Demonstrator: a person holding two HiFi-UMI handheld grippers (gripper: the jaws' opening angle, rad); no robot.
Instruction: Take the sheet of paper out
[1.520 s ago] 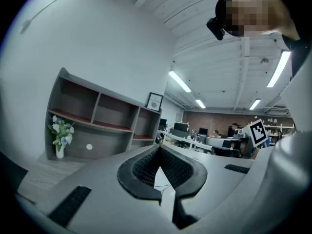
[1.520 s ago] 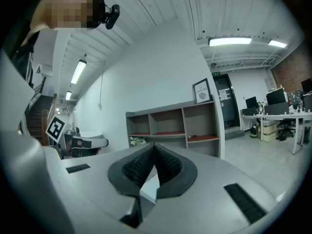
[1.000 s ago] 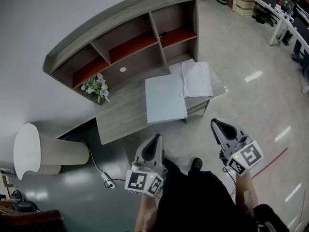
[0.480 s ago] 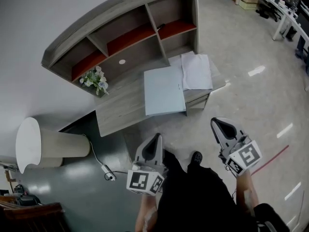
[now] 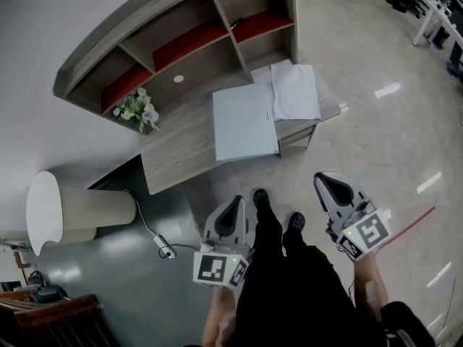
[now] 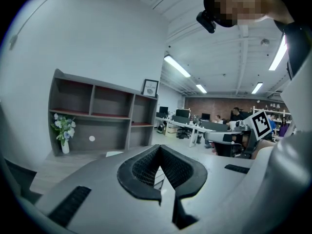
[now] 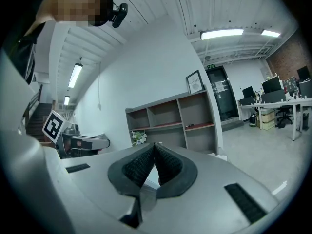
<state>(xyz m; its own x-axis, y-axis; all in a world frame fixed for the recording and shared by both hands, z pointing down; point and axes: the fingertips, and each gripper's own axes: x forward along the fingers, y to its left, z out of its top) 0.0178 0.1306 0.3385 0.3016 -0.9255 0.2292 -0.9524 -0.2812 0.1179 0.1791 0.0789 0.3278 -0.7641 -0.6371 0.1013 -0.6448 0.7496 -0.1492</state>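
1. In the head view a grey desk (image 5: 181, 157) with a shelf unit (image 5: 210, 67) along its back fills the upper middle of the frame; a small bunch of flowers (image 5: 136, 109) stands at the desk's left end.
2. The sheet of paper (image 5: 295, 91) lies flat on the right end of the desk top, towards the upper right of centre; it looks like more than one white sheet; its left edge meets the right edge of a pale blue folder (image 5: 246, 121); whether it overlaps that edge I cannot tell.
3. The folder lies closed in the middle of the desk; its lower edge juts past the desk's front edge.
4. The left gripper (image 5: 235, 203) sits at the lower middle of the frame, over the floor and well apart from the desk; its own view shows the ribbed pads pressed together at the tips with nothing between them.
5. The right gripper (image 5: 323, 180) sits at the lower right, likewise clear of the desk; its jaws are closed on themselves and hold nothing.
6. The person's shoes (image 5: 260, 196) show between the two grippers; a cable with a plug (image 5: 165, 250) lies on the dark floor at the lower left.
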